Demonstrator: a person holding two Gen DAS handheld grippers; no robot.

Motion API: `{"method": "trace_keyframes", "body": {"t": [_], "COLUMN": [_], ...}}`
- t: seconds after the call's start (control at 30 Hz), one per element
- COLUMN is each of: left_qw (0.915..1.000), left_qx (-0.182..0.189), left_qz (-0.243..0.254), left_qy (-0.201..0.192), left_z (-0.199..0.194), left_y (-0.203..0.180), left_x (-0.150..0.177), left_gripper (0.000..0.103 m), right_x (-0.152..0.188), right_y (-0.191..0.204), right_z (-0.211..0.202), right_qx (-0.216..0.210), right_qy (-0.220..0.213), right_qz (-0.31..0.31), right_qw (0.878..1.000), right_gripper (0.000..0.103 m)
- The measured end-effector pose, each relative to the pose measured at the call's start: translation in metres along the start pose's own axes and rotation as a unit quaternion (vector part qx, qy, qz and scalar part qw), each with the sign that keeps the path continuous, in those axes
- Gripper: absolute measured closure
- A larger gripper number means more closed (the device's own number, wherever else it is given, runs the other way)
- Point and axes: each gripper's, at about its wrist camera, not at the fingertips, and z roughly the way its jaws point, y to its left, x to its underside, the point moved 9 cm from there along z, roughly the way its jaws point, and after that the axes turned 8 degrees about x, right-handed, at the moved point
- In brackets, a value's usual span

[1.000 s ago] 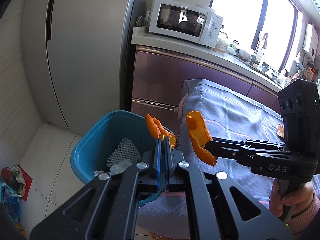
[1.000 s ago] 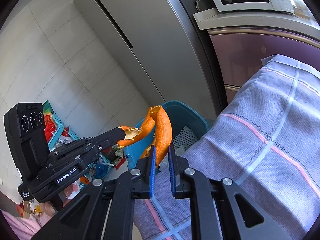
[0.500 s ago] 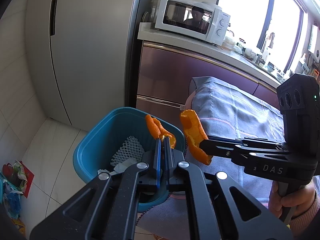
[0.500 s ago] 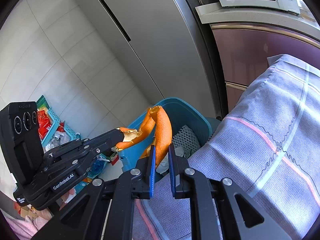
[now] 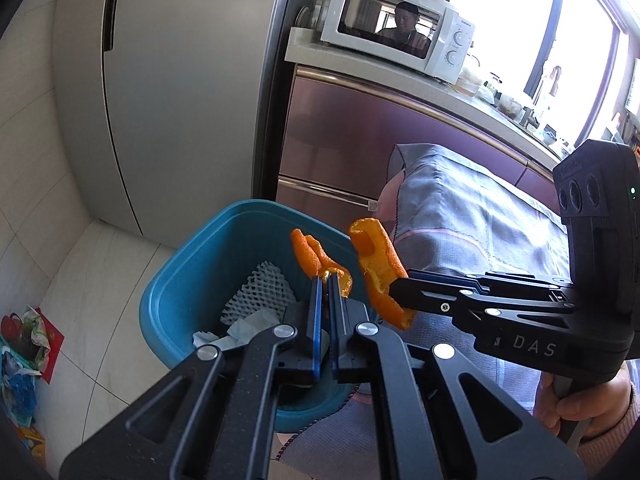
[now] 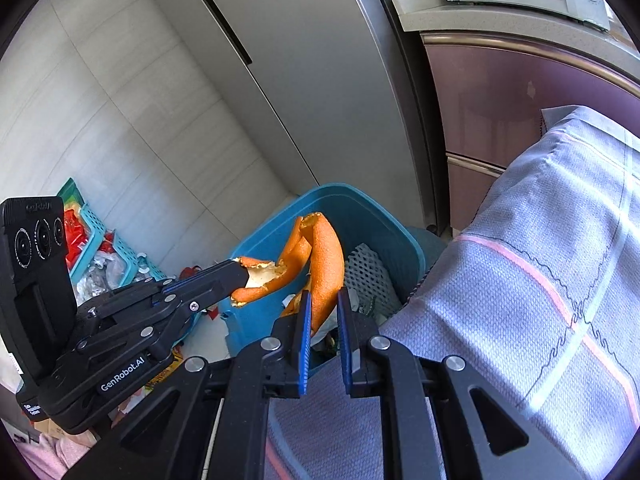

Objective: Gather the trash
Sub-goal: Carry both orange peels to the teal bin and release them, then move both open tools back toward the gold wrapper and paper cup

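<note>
A blue trash bin (image 5: 188,280) stands on the floor beside the cloth-covered table; it also shows in the right wrist view (image 6: 360,208). It holds white foam netting (image 5: 260,292) and crumpled paper. My left gripper (image 5: 329,280) is shut on a strip of orange peel (image 5: 310,252) over the bin's near rim. My right gripper (image 6: 323,300) grips a larger orange peel (image 6: 328,264) just right of it, jaws slightly wider than before. In the left wrist view the right gripper (image 5: 394,292) comes in from the right with its peel (image 5: 376,264).
A grey fridge (image 5: 180,80) stands behind the bin, purple cabinets (image 5: 380,140) and a white microwave (image 5: 396,28) to its right. A grey checked tablecloth (image 6: 540,260) covers the table at right. Bags and a teal basket (image 6: 96,248) lie on the floor at left.
Both grippers with their peels have moved closer over the blue bin. The right gripper's jaws have parted slightly around its peel.
</note>
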Motion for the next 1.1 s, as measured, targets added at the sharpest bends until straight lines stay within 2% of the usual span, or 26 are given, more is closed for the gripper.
{"method": "trace_keyframes", "body": {"t": [0.37,0.57,0.67,0.87,1.0,1.1], "left_qw": [0.9991,0.9988,0.9988,0.9997,0.9996,0.9981], "left_qx": [0.012,0.006,0.007,0.009,0.025,0.048], "left_qz": [-0.026,-0.032,-0.035,-0.022,0.002,0.026], "left_qy": [0.032,0.036,0.034,0.01,-0.015,-0.027], "left_z": [0.029,0.037,0.035,0.02,0.005,-0.003], "left_y": [0.014,0.018,0.019,0.008,-0.014,-0.039], "left_x": [0.01,0.014,0.015,0.01,0.003,0.001], "left_gripper": [0.099,0.098,0.09,0.073,0.063,0.058], "right_x": [-0.002,-0.002,-0.001,0.003,0.01,0.019], "right_y": [0.001,-0.002,-0.006,-0.015,-0.025,-0.04], "right_z": [0.019,0.016,0.013,-0.009,-0.043,-0.07], "right_qx": [0.015,0.01,0.006,-0.002,0.007,0.023], "right_qy": [0.015,0.01,0.008,-0.015,-0.049,-0.071], "right_qz": [0.004,0.011,0.018,0.024,0.022,0.028], "right_qw": [1.0,1.0,1.0,1.0,0.999,0.997], "right_gripper": [0.088,0.087,0.087,0.078,0.068,0.065]}}
